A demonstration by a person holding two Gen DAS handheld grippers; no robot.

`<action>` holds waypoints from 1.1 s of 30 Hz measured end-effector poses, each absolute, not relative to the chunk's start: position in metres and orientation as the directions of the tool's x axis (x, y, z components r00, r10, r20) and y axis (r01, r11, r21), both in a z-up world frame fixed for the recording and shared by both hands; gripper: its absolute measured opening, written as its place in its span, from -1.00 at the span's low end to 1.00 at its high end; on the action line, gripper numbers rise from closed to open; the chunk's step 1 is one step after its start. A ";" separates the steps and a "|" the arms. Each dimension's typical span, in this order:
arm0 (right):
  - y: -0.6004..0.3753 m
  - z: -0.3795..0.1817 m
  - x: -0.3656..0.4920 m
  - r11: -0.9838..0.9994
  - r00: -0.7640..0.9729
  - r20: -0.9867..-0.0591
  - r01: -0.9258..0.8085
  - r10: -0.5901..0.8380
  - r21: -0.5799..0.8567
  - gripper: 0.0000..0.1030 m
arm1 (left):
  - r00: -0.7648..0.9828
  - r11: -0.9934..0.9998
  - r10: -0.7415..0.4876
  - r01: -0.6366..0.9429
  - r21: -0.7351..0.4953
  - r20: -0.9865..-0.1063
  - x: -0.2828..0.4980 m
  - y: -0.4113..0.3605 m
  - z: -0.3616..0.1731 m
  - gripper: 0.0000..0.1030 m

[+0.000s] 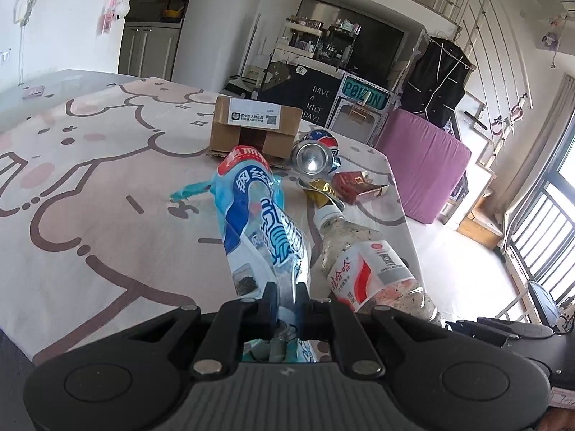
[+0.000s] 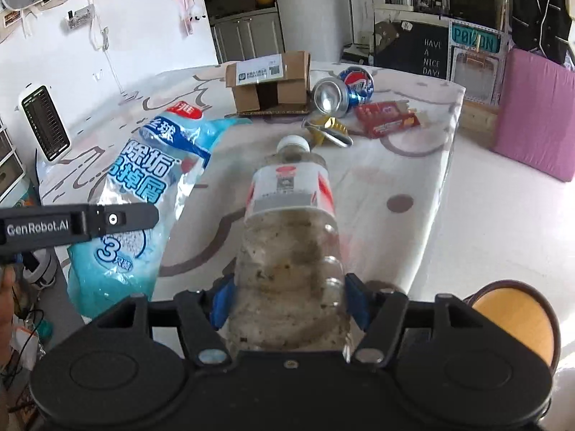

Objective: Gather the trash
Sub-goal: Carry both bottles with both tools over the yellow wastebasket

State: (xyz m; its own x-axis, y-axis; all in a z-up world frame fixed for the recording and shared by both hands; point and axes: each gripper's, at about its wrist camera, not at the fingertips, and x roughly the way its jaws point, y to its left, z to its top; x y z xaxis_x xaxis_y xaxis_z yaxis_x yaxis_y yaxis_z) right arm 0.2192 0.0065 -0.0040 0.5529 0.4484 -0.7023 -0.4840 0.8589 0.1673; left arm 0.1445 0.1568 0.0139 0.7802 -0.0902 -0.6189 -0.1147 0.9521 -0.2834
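Left hand-held gripper clamped on a blue plastic bag, right hand-held gripper gripping a dirty plastic bottle, soda can and cardboard box beyond on the table

Cartoon-print tablecloth, pink cushion block, chalkboard sign, white heater

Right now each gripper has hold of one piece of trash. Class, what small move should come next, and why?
Probably lift both clear of the table. The left gripper pinches the blue bag and the right gripper clamps the bottle, so both grasps look set. No bin shows, and the can, box and red packet wait.
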 end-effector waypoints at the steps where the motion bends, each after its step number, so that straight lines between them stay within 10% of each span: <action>1: 0.006 -0.003 0.218 0.859 0.558 -0.698 -0.486 0.448 0.162 0.22 | 0.781 0.952 -0.091 -0.114 -0.284 -0.618 0.144 0.156 0.014 -0.81; 33: -0.145 0.062 0.161 0.955 0.824 -0.484 -0.254 0.296 0.151 0.20 | 0.830 0.960 -0.246 0.135 -0.247 -0.501 0.138 0.040 0.061 -0.82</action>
State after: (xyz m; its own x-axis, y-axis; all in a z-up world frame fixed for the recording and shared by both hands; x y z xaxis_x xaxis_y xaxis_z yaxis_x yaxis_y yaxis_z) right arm 0.1609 -0.1448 0.0622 0.8235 0.2956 -0.4842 -0.2543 0.9553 0.1507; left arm 0.1377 0.0399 0.0609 0.8298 -0.2456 -0.5010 0.1347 0.9596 -0.2472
